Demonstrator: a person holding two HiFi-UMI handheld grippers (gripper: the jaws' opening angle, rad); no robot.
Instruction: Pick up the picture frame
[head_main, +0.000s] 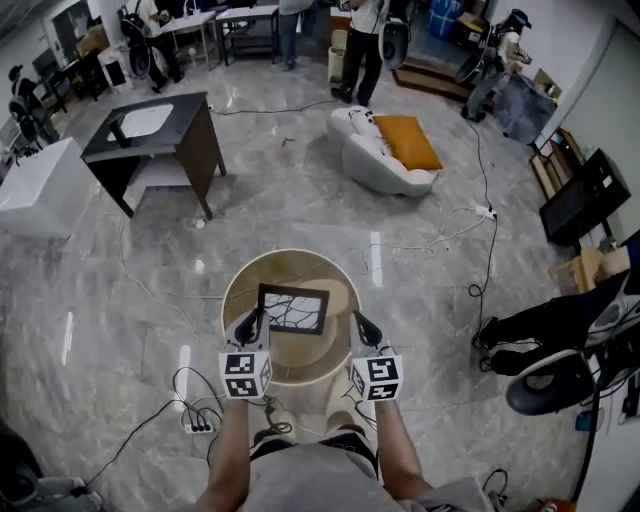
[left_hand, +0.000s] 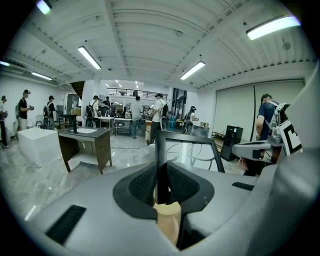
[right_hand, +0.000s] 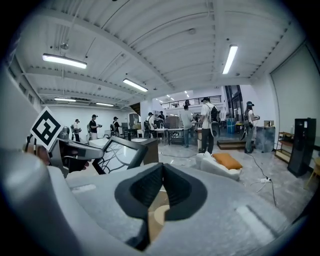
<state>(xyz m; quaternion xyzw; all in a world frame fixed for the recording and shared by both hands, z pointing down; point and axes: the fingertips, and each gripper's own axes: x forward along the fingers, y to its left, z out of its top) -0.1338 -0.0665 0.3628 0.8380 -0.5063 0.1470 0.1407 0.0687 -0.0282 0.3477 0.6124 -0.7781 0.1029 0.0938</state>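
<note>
We had the pads (left_hand: 141, 186) of our left gripper (left_hand: 161, 174) clenched on the picture frame's (head_main: 293, 310) dark left edge so it hung clear above the round table (head_main: 300, 265), while our right gripper (right_hand: 161, 184), jaws pressed together on nothing, hovered beside its right edge, probably as a guard.

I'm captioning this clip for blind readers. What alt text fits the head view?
Seen from above, the left tool grips the left edge of a black picture frame over a round wooden table; the right tool sits shut beside its right edge, holding nothing.
</note>
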